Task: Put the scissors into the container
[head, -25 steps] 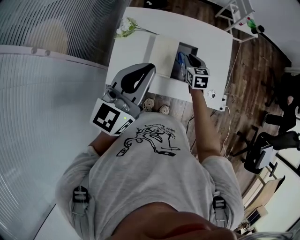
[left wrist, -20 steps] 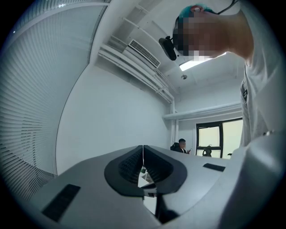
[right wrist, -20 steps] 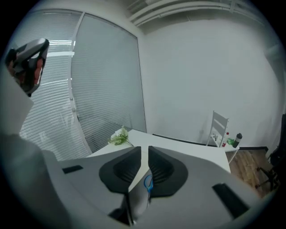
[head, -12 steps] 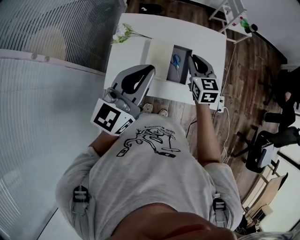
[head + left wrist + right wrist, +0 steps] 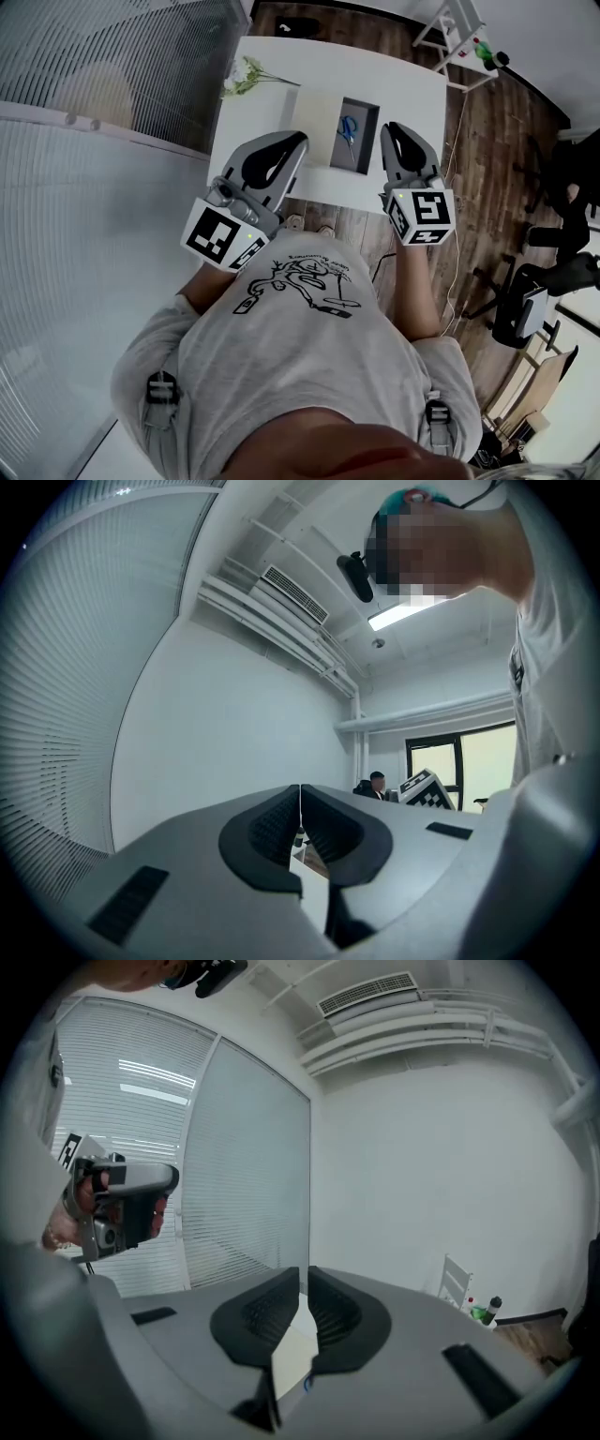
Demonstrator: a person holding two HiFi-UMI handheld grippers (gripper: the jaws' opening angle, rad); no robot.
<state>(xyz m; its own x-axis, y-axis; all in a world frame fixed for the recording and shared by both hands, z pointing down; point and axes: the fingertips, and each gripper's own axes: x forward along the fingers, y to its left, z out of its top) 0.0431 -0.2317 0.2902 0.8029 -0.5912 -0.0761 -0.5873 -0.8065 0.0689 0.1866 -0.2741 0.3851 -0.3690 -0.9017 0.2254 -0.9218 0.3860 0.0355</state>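
The blue-handled scissors (image 5: pixel 348 128) lie inside the dark rectangular container (image 5: pixel 366 152) on the white table (image 5: pixel 394 75). A beige panel (image 5: pixel 315 124) lies against the container's left side. My right gripper (image 5: pixel 390 129) hovers at the container's right near corner, apart from the scissors. In the right gripper view its jaws (image 5: pixel 304 1275) stand a narrow gap apart and are closing, with nothing between them. My left gripper (image 5: pixel 300 139) is held near the table's front edge. Its jaws (image 5: pixel 300 789) meet with nothing in them.
A sprig of flowers (image 5: pixel 246 70) lies at the table's far left. A white rack (image 5: pixel 459 23) with a green bottle (image 5: pixel 487 47) stands beyond the table. A cable and plug (image 5: pixel 441 199) hang at the right edge, office chairs (image 5: pixel 539 300) stand right, and slatted blinds (image 5: pixel 103 56) are left.
My right gripper has drawn back from the container toward the person and its jaws have narrowed. The scissors stay in the container. The left gripper has not moved.
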